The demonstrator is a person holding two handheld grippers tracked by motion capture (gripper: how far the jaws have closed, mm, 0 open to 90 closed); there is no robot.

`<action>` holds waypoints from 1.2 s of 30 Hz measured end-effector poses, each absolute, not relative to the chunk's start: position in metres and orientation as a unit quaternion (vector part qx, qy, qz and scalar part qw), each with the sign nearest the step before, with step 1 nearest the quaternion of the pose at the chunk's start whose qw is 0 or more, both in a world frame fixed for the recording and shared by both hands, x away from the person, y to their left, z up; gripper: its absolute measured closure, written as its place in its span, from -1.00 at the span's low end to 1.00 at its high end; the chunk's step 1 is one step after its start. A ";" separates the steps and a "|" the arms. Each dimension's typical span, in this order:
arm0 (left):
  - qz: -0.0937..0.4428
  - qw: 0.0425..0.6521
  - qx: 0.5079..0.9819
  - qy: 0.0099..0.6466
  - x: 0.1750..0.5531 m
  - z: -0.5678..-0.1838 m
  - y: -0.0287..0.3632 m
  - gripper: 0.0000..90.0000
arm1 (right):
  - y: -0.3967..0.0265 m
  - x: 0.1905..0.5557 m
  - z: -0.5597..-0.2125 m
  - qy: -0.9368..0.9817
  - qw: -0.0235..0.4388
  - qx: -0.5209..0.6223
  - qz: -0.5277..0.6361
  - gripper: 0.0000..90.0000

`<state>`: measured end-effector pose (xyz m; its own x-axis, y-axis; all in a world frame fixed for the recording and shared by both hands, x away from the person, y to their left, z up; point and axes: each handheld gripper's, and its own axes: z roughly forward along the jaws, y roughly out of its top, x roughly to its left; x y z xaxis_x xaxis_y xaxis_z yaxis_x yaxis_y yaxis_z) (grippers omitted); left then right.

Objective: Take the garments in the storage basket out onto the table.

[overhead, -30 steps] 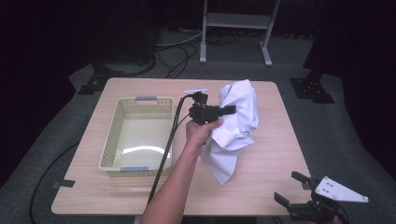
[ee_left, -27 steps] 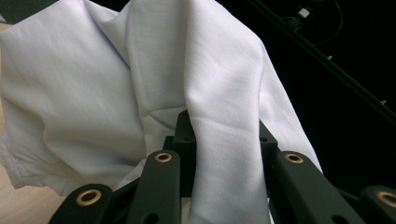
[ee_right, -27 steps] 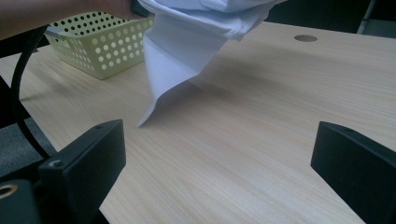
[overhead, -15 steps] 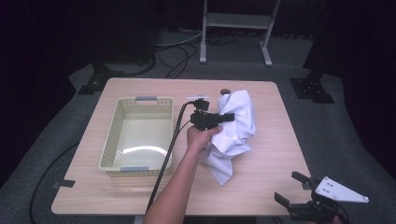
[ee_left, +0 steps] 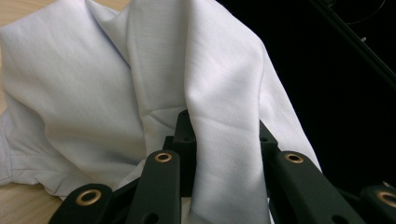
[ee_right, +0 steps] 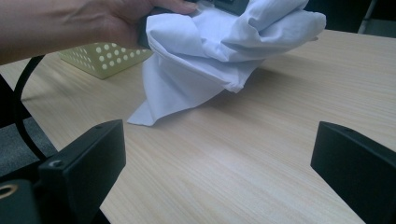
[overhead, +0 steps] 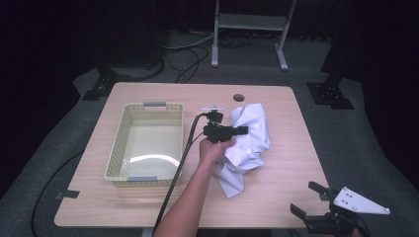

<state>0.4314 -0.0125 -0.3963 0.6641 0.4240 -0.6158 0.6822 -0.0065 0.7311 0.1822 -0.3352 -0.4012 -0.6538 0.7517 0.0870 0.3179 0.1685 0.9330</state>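
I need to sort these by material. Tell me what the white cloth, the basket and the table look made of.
White cloth: thin woven fabric, matte, likely cotton; fine weave and soft folds show.
Basket: pale yellow plastic, apparently moulded; rows of round holes in its walls, slight sheen inside.
Table: light wood-grain top, smooth; probably laminate, though real wood cannot be ruled out.

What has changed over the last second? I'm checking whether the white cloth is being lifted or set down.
The left tongs, shut on the white cloth, have come down, so the cloth has sunk and bunched lower on the table. No grip was taken or released. The basket and the open right tongs stayed put.
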 end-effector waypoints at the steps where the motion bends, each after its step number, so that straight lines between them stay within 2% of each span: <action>1: -0.112 0.582 0.701 0.395 0.432 -0.397 -0.013 0.60 | -0.335 0.182 -0.401 0.737 0.203 0.363 0.533 -0.93; 24: -0.114 0.558 0.709 0.416 0.430 -0.419 -0.021 0.57 | -0.335 0.182 -0.402 0.738 0.202 0.362 0.533 -0.93; 36: -0.121 0.555 0.706 0.423 0.431 -0.423 -0.024 0.40 | -0.334 0.183 -0.404 0.739 0.197 0.363 0.532 -0.93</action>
<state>0.4308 -0.0245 -0.4226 0.6128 0.4641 -0.6396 0.7314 -0.0267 0.6814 0.1830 -0.3340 -0.4040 -0.6591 0.7461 0.0942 0.3263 0.1709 0.9297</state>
